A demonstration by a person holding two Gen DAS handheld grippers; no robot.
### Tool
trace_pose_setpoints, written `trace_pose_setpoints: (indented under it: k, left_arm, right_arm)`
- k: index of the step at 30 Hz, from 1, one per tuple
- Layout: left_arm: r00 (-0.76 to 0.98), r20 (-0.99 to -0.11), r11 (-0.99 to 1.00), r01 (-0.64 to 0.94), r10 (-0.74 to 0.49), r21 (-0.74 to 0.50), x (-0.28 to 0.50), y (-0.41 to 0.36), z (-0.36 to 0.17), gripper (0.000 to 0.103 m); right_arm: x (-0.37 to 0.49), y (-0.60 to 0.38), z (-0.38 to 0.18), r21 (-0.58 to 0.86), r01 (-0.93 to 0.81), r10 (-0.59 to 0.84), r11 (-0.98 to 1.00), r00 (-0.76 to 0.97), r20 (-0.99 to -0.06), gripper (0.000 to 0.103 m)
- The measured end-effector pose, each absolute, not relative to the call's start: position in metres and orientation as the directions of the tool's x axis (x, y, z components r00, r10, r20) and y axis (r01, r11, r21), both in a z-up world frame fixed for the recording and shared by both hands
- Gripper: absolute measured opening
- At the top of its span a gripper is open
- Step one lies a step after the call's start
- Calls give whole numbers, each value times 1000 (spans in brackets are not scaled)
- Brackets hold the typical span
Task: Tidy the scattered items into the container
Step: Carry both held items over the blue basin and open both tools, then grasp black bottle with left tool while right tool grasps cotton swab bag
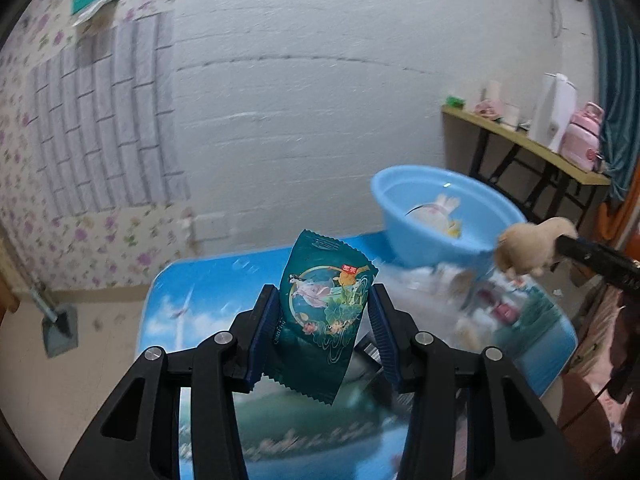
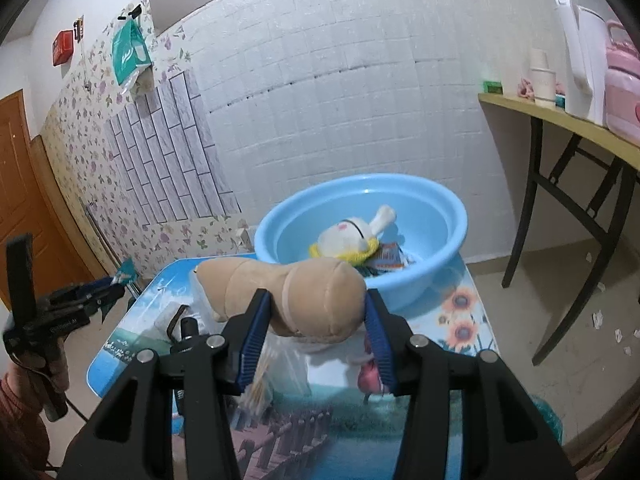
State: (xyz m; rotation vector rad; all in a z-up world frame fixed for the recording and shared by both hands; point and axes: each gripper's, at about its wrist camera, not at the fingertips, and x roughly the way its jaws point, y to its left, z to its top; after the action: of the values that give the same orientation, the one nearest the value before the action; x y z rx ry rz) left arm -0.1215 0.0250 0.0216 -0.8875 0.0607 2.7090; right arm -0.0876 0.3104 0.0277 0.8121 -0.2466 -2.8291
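Note:
My left gripper (image 1: 323, 312) is shut on a dark green snack packet (image 1: 326, 312) and holds it upright above the table. A tan plush toy (image 2: 288, 292) lies crosswise between the blue pads of my right gripper (image 2: 316, 312), which is shut on it. That same plush toy (image 1: 528, 248) shows at the right of the left wrist view, close to the rim of the light blue basin (image 1: 440, 216). The basin (image 2: 440, 216) stands at the table's far end and holds a white and yellow plush (image 2: 352, 238) and small packets (image 2: 388, 258).
The small table (image 2: 468, 320) has a printed landscape top with a clear bag of sticks (image 2: 264, 376), a black object (image 2: 184, 336) and a red item (image 2: 370, 376) on it. A yellow side table (image 2: 560, 116) with a kettle and pink pot stands right. A tiled wall is behind.

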Motion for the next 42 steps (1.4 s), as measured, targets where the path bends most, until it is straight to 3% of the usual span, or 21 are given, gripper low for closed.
trace_pose_setpoints:
  k: [12, 31, 34, 42]
  left_arm:
    - [-734, -565, -902, -431, 377, -43, -166, 112, 41, 45]
    - [-630, -640, -827, -562, 441, -16, -210, 198, 8, 48]
    - [-626, -643, -825, -565, 441, -16, -205, 197, 8, 58]
    - [-654, -629, -841, -542, 420, 3, -182, 177, 16, 63]
  right_arm:
    - [-119, 340, 39, 217, 85, -177, -973, -875, -450, 46]
    - [-175, 362, 5, 202, 58, -162, -978, -822, -547, 48]
    - [-172, 365, 5, 197, 46, -148, -979, -826, -544, 48]
    - [-153, 361, 10, 207, 39, -146, -978, -834, -531, 48]
